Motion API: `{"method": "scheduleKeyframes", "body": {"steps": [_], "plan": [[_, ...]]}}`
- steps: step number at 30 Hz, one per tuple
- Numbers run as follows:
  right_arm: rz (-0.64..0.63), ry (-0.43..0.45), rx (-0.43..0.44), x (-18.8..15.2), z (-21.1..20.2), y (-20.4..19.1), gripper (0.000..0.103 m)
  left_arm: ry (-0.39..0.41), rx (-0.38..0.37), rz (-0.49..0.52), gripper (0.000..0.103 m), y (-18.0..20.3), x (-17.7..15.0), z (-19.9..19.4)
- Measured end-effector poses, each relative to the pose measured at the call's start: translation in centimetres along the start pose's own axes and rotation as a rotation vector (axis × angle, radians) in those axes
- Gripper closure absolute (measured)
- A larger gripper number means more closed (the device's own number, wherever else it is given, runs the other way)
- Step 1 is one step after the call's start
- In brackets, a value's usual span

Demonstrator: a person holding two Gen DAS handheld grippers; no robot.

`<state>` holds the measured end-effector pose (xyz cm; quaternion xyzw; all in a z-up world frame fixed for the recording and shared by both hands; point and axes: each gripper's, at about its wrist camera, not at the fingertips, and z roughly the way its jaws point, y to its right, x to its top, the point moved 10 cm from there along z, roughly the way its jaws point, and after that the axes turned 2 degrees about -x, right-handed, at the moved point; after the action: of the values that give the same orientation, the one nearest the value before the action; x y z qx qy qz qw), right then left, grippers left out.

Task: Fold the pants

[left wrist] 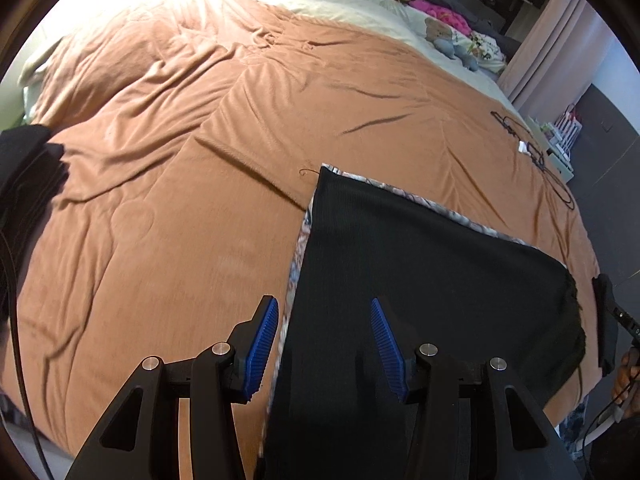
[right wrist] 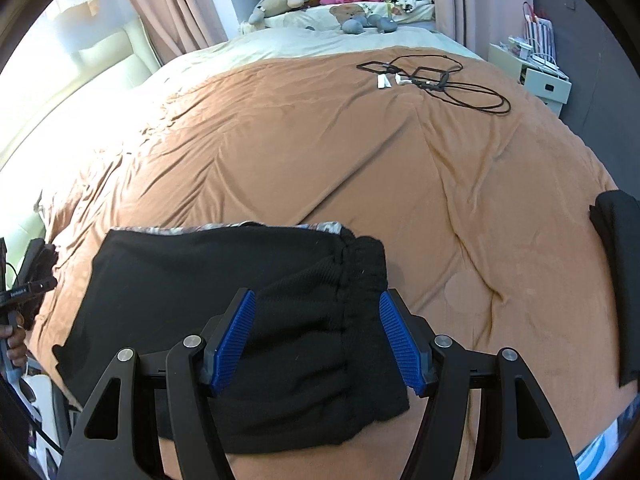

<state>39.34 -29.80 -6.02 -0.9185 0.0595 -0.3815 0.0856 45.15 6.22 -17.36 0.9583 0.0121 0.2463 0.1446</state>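
The black pants (left wrist: 420,272) lie folded flat on the orange blanket (left wrist: 160,200), with a patterned fabric edge (left wrist: 400,192) showing along their far side. My left gripper (left wrist: 323,302) hovers open over the left edge of the pants, and its pads touch nothing. In the right wrist view the pants (right wrist: 180,280) show their gathered waistband (right wrist: 360,276). My right gripper (right wrist: 317,294) stands open above that waistband end, gripping nothing. Each gripper shows at the other view's edge: the right gripper (left wrist: 608,320) and the left gripper (right wrist: 28,280), each in a hand.
A second folded black cloth (right wrist: 620,280) lies at the blanket's side, and shows as the black cloth (left wrist: 28,168) in the left wrist view. Black cables (right wrist: 432,76) with small white pieces rest further up the bed. Stuffed toys (right wrist: 280,4) and pillows are at the head. A white nightstand (right wrist: 536,76) stands beside the bed.
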Motion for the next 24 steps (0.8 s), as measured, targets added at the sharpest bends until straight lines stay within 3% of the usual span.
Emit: {"method": "scheduleKeyframes", "body": {"steps": [12,24], "plan": [[-0.003,0.04,0.049,-3.4,-4.7,-1.2,0.04,0.074,-0.035,-0.067,0.052,0.9,-5.1,-5.4],[0.072,0.035,0.159,-7.6,-7.0,-2.5,0.04,0.109,-0.123,-0.189,0.052,0.8,-10.9,-6.8]]}}
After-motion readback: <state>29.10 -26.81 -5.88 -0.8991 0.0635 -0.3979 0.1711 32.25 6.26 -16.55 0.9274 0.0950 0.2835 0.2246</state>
